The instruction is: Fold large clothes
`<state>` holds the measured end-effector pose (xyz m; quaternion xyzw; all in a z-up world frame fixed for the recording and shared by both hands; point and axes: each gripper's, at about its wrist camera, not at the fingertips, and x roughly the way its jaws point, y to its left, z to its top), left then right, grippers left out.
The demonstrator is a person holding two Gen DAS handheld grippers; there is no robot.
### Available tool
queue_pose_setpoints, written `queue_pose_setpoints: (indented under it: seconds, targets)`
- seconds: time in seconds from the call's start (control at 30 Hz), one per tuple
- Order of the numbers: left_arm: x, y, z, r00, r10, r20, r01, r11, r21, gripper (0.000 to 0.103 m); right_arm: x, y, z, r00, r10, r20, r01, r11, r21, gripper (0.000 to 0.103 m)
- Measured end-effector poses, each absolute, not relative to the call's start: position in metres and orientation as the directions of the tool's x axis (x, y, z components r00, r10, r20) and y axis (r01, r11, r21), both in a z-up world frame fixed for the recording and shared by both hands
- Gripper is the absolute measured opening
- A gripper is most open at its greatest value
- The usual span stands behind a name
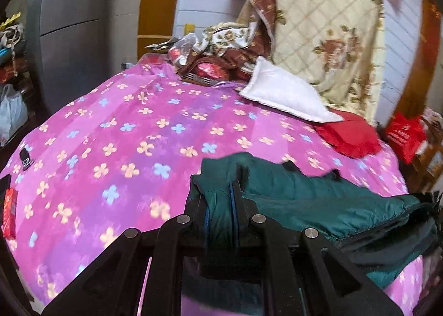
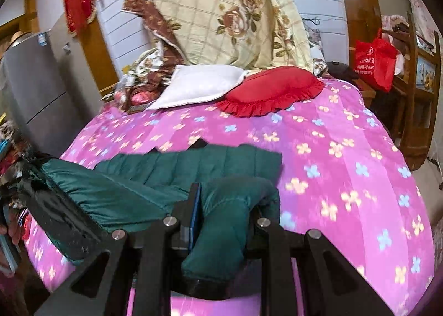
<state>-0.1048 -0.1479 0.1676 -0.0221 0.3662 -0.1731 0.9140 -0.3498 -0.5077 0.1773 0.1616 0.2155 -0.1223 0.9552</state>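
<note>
Left wrist view shows the left tongs (image 1: 218,199) pinching a bunched bit of the green coat (image 1: 318,199). The cloth is squeezed between the two black fingers (image 1: 237,197), so they are pressed onto it. The coat runs from there to the right, across the near part of the bed (image 1: 124,133).

In the right wrist view, the right tongs (image 2: 224,205) pinch another thick lump of the coat (image 2: 166,169). It looks like a sleeve or a corner, but I cannot tell which. From there the coat spreads to the left. It lies partly flat on the pink flower cover, and its dark lining hangs at the bed's near edge.

So both tongs hold the same coat, one at each end. The coat sits on the near side of the bed, between the two tongs.

Farther back there is a white pillow (image 2: 199,86) and a red pillow (image 2: 271,92), just beside each other. Behind them a yellow flower quilt (image 2: 221,11) is piled up against the wall. A red bag (image 2: 373,61) hangs off to the right.

I think this is a folding step: both ends are grabbed and one side is ready to go over. The next move needs both tongs to keep their squeeze and travel together. They should lay the held edge flat over the rest of the coat. The puffy cloth may slip or bunch, so slow is best.
</note>
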Motion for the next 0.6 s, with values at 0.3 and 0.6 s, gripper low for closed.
queue_pose_setpoints:
  seconds: [0.3,0.6]
  targets:
    - [-0.027,-0.2,0.094,0.644,-0.23,-0.729,0.22,0.969,-0.112,0.0,-0.241,-0.563,0.137,0.829,-0.181,-0.529,0.382,0.874,0.3,0.022]
    - [-0.008,-0.189,0.081,0.579,-0.391,-0.716,0.255,0.92,-0.296,0.007,-0.225,-0.574,0.109,0.863,-0.131,-0.487,0.357,0.84,0.408,0.061]
